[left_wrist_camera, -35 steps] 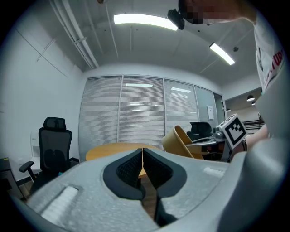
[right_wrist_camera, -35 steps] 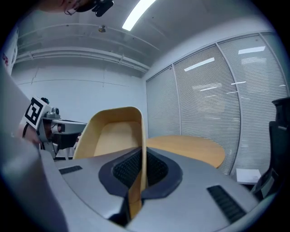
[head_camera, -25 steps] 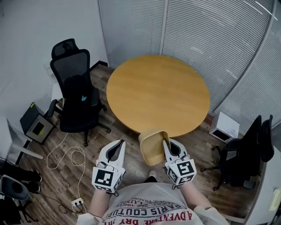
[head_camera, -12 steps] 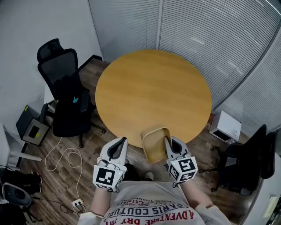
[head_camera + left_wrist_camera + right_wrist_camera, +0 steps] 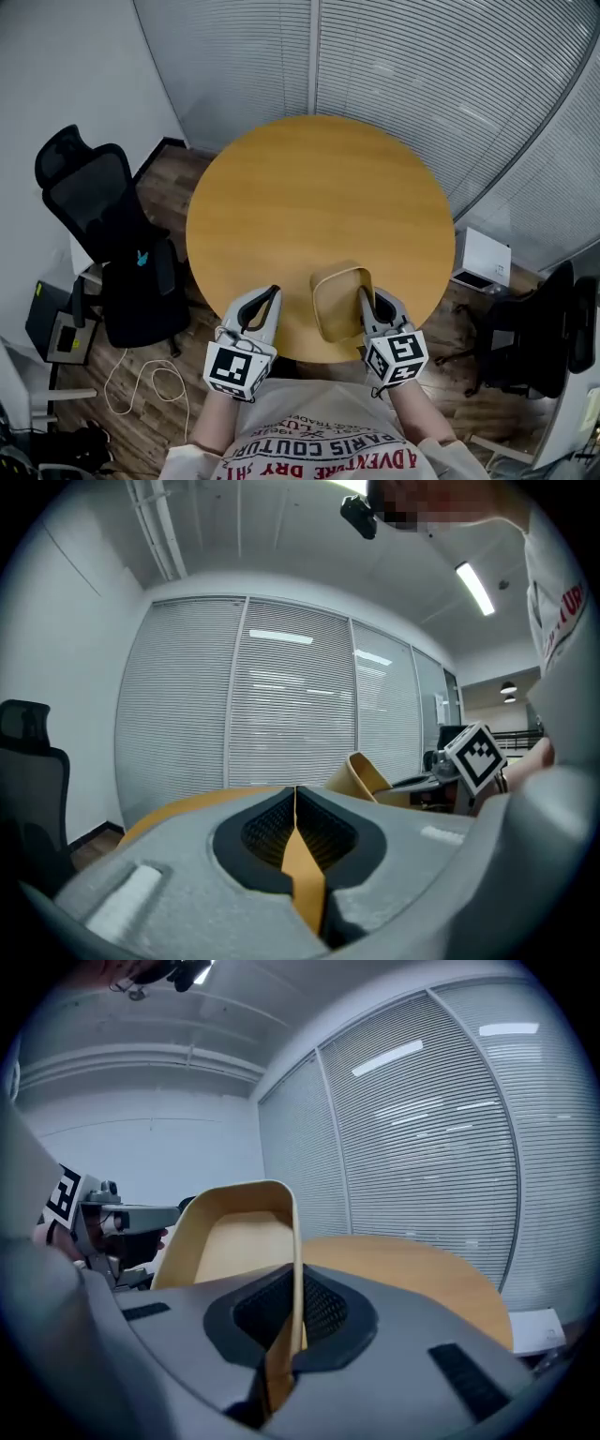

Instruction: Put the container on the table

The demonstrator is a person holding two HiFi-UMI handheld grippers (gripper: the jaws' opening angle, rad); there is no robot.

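A tan, open-topped container hangs over the near edge of the round wooden table. My right gripper is shut on the container's right wall; in the right gripper view that wall runs between the closed jaws and the container rises tilted to the left. My left gripper is shut with nothing in it, left of the container, over the table's near edge. In the left gripper view its jaws meet, with the container to the right.
A black office chair stands left of the table, another black chair at the right. A white box sits on the floor by the blinds. Cables lie on the wood floor at lower left.
Both grippers and the container have come forward from over the floor to over the table's near edge. The view has shifted, with the table nearer and the left chair lower.
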